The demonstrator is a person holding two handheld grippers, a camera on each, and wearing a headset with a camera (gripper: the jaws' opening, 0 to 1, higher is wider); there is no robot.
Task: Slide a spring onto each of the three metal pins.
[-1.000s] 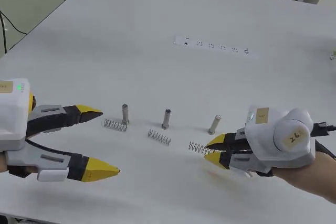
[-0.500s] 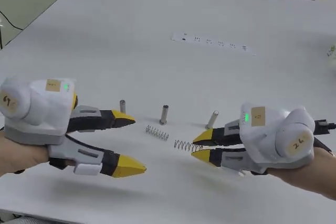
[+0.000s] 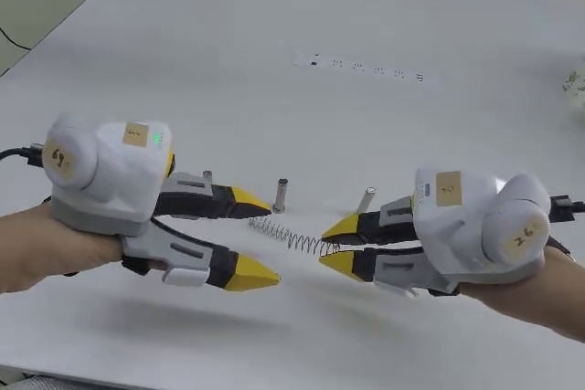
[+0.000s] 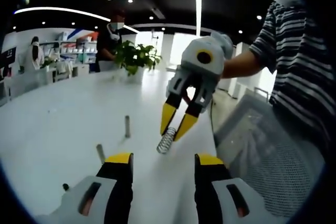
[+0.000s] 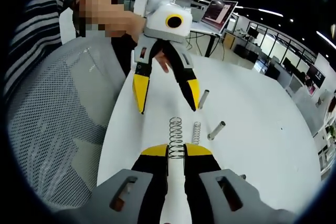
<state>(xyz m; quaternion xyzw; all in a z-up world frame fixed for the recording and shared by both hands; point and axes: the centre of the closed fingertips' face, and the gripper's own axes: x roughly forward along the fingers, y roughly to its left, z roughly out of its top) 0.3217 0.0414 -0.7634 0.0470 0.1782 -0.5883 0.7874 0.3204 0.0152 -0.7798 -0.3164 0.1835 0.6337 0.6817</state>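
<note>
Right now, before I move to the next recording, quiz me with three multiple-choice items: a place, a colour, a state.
1. Where is the spring seen in the left gripper view? A) in the right claw B) on the middle pin C) in a tray
2. What colour are the claw tips? A) red B) yellow C) blue
3. How is the left claw? A) shut on a pin B) open, empty C) shut on a spring
Answers: 1 A, its tips pinch the spring; 2 B, all four tips are yellow; 3 B, its jaws stand apart with nothing between.
</note>
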